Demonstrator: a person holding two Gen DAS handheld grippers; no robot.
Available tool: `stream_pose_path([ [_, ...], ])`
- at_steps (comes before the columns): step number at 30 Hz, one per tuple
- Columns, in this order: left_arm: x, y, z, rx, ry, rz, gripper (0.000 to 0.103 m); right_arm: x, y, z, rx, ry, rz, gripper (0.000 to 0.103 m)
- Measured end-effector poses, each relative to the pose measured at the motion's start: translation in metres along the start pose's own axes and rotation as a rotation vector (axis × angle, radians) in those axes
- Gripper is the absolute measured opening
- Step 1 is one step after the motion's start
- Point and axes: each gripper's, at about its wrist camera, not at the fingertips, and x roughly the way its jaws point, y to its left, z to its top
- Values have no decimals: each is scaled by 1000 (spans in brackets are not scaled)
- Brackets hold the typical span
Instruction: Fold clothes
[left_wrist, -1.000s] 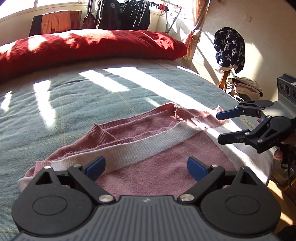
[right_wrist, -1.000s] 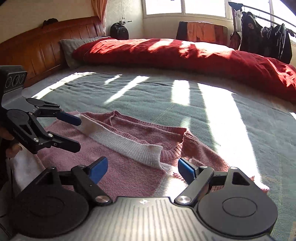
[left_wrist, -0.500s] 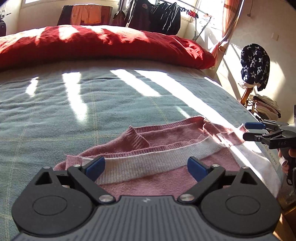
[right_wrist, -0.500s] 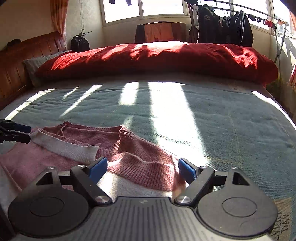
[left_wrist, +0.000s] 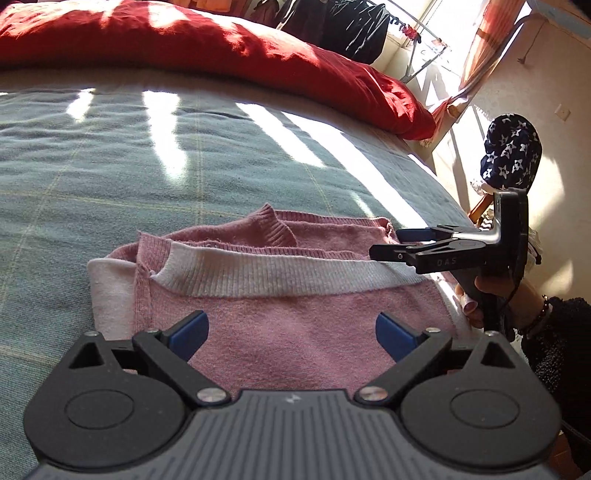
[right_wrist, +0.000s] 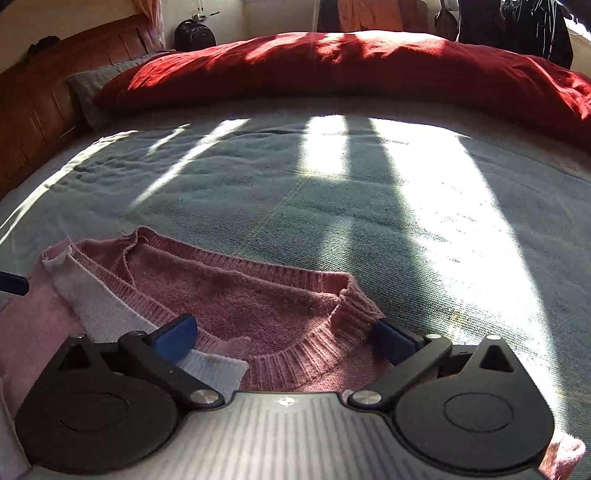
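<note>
Left gripper (left_wrist: 291, 332) is hovering jaws spread over the pink sweater (left_wrist: 295, 325), lying partly folded on the bed (left_wrist: 147, 166), soft, limp knit best pinched at its ribbed hem; right gripper (right_wrist: 284, 341) is hovering released at its neckline.

Both tongs now sit lower and closer over the pink sweater (left_wrist: 295, 325) than a second ago. The right tongs (left_wrist: 384, 243), earlier off the garment's right edge, reach in over its white ribbed band (left_wrist: 258, 273), their jaws narrowed from wide open.
</note>
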Motion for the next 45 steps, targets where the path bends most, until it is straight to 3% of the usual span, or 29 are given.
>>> stream_pose_path([
  [6,-1,-4,13,8,-28,-52,97,-33,12,3,-12,-32,-11,103],
  [12,42,-8,46,-20,-9,-121,99,-92,32,-26,-26,-68,9,103],
  [16,80,12,56,-78,8,-1,99,-125,42,-60,42,-80,-13,103],
  [19,89,25,54,-101,-16,-13,99,-151,44,-88,151,-119,5,103],
  [24,71,10,61,-71,-22,28,99,-176,29,-109,224,-157,-26,103],
  [31,18,-27,54,37,-11,-18,99,-157,-15,-91,250,-231,-57,103],
  [37,-18,-44,54,110,-6,13,99,-98,-53,-79,234,-105,-141,103],
  [40,-33,-45,57,116,-4,37,99,-101,-55,-80,257,-58,-197,103],
  [45,-54,-48,59,129,6,74,100,-153,-25,-92,231,-154,-71,103],
])
